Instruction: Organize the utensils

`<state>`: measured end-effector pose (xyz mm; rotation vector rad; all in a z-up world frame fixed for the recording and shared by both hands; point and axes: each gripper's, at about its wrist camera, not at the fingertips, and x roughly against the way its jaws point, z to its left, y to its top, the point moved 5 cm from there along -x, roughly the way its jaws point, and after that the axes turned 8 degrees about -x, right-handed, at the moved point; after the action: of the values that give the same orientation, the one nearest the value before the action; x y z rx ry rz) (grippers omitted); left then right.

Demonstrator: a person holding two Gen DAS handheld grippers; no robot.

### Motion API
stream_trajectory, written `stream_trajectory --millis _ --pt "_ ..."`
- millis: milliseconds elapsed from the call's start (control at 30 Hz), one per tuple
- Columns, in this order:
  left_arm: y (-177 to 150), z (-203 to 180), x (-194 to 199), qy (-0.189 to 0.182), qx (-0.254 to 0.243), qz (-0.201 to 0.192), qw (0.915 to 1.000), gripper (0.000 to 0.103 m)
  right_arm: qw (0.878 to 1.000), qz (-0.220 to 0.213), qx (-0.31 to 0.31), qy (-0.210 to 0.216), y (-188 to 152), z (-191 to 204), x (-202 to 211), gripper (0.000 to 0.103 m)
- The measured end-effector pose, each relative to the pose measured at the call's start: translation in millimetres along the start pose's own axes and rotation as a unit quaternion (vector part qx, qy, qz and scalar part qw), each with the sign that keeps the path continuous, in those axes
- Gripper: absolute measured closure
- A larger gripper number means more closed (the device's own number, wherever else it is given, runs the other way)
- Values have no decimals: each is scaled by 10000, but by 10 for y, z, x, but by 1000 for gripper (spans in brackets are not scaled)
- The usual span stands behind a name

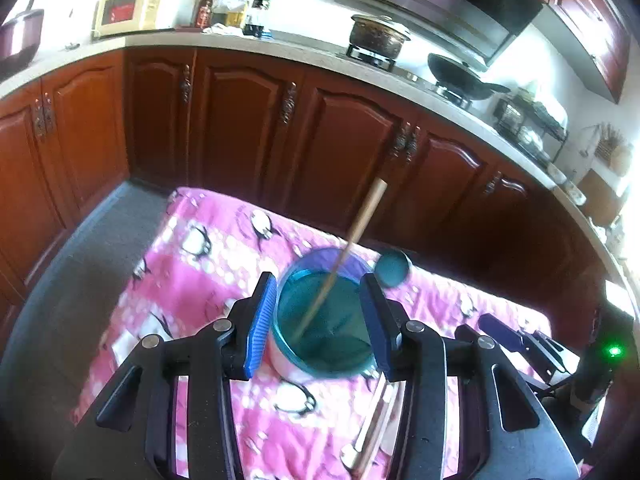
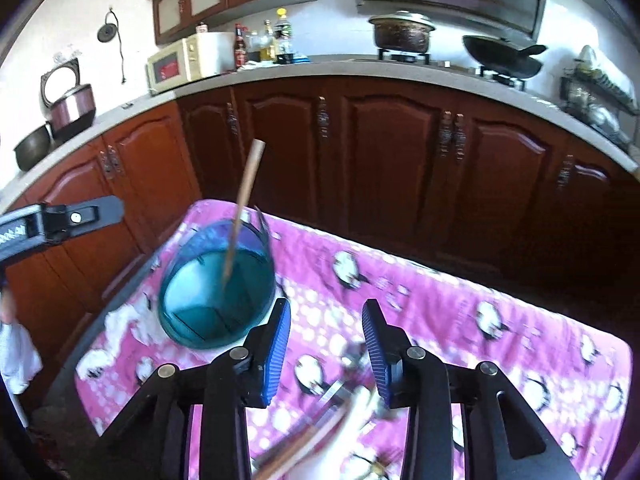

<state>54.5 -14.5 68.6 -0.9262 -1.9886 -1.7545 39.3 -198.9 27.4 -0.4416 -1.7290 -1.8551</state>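
Translucent glossy teal plastic cup (image 1: 324, 320), matt wooden stick (image 1: 352, 240), pink printed cloth (image 2: 440, 300), lacquered wood cabinets (image 1: 240, 120)

The right claw (image 2: 326, 342) stands open over the pink penguin-print surface (image 2: 460, 300), blurred utensils (image 2: 344, 396) lying beneath it. To its left a teal cup (image 2: 208, 300) holds a leaning wooden stick (image 2: 242, 208).

Black, angular gripper frames carry round silver screws at their joints. The left gripper (image 1: 318, 322) and right gripper (image 2: 326, 350) both wear ribbed blue pads (image 1: 262, 326). A green indicator light (image 1: 614, 351) glows on one housing.
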Motion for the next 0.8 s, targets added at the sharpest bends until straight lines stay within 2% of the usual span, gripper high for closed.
stream_trajectory --millis 100,500,533,800 --pt "-94 -156 67 -82 -130 46 9999 59 9998 -52 -14 -193 -86 -104 129 61" --pt "-590 -701 27 -475 -579 571 9956 54 9984 15 -329 -457 -449 -509 444 61" --pt "-639 -721 7 -499 -595 623 9950 51 9981 49 -394 -464 -490 -574 453 61" --pt "-1018 -874 -248 -590 -837 1183 9877 51 9890 634 -1320 -219 -861 -1115 286 61"
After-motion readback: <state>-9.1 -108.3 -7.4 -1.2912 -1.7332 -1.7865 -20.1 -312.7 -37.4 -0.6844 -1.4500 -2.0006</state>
